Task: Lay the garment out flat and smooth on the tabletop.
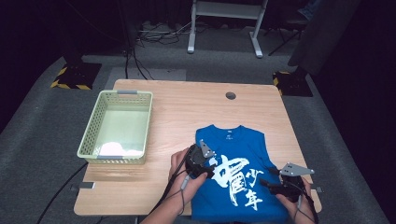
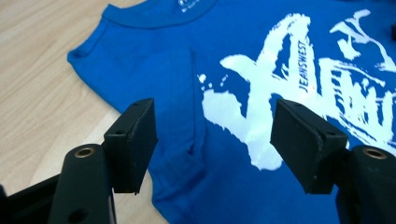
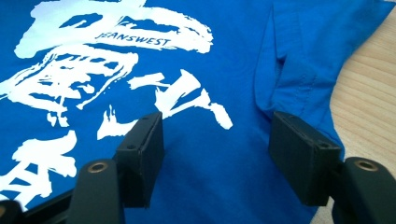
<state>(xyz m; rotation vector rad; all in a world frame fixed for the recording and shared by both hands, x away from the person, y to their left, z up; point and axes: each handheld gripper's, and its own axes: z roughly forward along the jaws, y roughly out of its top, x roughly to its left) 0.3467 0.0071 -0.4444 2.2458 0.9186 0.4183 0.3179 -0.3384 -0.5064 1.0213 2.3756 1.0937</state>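
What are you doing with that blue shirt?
A person is working on a blue T-shirt that lies flat on the wooden table, its sleeves folded in over the front. The left gripper and the right gripper hover over it with open jaws, holding nothing. A pale green basket sits to the left with something white in it.

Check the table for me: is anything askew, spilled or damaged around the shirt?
Nothing stands out. The blue T-shirt lies flat, print up, on the wooden table, its sleeves folded in over the body. Both the left gripper and right gripper are over it with fingers open and nothing held. The green basket sits square at the left.
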